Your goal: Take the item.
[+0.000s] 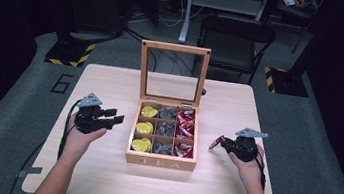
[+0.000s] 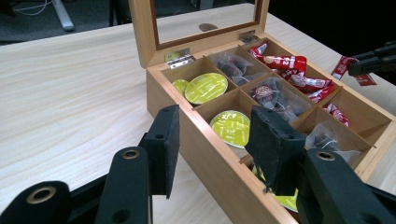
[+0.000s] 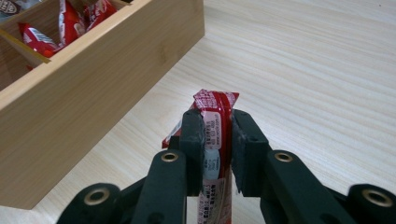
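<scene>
The table (image 1: pixel 98 178) carries a wooden tea box (image 1: pixel 160 162) at its centre, lid (image 1: pixel 173 72) raised upright at the far side. The box holds nine compartments: yellow capsules (image 1: pixel 145 127) in the left column, dark tea bags (image 1: pixel 165 129) in the middle, red sachets (image 1: pixel 186 125) in the right.

The right gripper (image 1: pixel 221 143) sits to the right of the box, apart from its side wall and low over the table. Its jaws are clamped on one red sachet (image 3: pixel 215 122) (the packet runs lengthwise between the pads, its crimped end projecting past the fingertips toward the box). This sachet is outside the box, over bare tabletop.

The left gripper (image 1: pixel 116 116) is held just beside the box's left wall, jaws parted with nothing between them, pointing across the yellow capsule column.
</scene>
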Tool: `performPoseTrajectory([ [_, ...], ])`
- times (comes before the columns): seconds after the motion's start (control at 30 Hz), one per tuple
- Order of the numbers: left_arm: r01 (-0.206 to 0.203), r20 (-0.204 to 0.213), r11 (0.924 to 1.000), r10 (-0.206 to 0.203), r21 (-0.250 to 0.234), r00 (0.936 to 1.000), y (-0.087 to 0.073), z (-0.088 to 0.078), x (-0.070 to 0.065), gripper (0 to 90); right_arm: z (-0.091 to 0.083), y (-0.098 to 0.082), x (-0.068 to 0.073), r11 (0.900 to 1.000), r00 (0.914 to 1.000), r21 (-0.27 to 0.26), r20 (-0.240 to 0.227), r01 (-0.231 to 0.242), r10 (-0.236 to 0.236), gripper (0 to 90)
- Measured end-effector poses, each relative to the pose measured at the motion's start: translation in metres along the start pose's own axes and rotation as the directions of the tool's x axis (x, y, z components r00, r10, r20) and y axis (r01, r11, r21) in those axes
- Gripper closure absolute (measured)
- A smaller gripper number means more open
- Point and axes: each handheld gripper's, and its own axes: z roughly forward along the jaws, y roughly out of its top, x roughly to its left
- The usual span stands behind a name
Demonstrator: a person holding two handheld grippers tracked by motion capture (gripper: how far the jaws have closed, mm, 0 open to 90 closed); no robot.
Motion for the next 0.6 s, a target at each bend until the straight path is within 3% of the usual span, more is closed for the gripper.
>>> performPoseTrajectory([
  [0.23, 0.0, 0.001, 1.0, 0.0, 0.0, 1.0, -0.0001, -0.0001, 0.0001, 53.6, 0.0008, -0.0038, -0.0025, 0.999, 0.9993, 0.003, 0.011, -0.036, 0.036, 75.4],
  [0.4, 0.0, 0.0, 1.0, 0.0, 0.0, 1.0, -0.0004, 0.0006, 0.0002, 53.6, 0.003, -0.0058, -0.004, 0.999, 0.9995, 0.014, 0.017, -0.029, 0.028, 74.8],
  [0.6, 0.002, -0.002, 1.0, -0.002, 0.0, 1.0, -0.0005, -0.0006, 0.0013, 53.6, 0.0064, -0.0089, -0.0072, 0.997, 0.9975, 0.038, 0.032, -0.065, 0.063, 74.2],
])
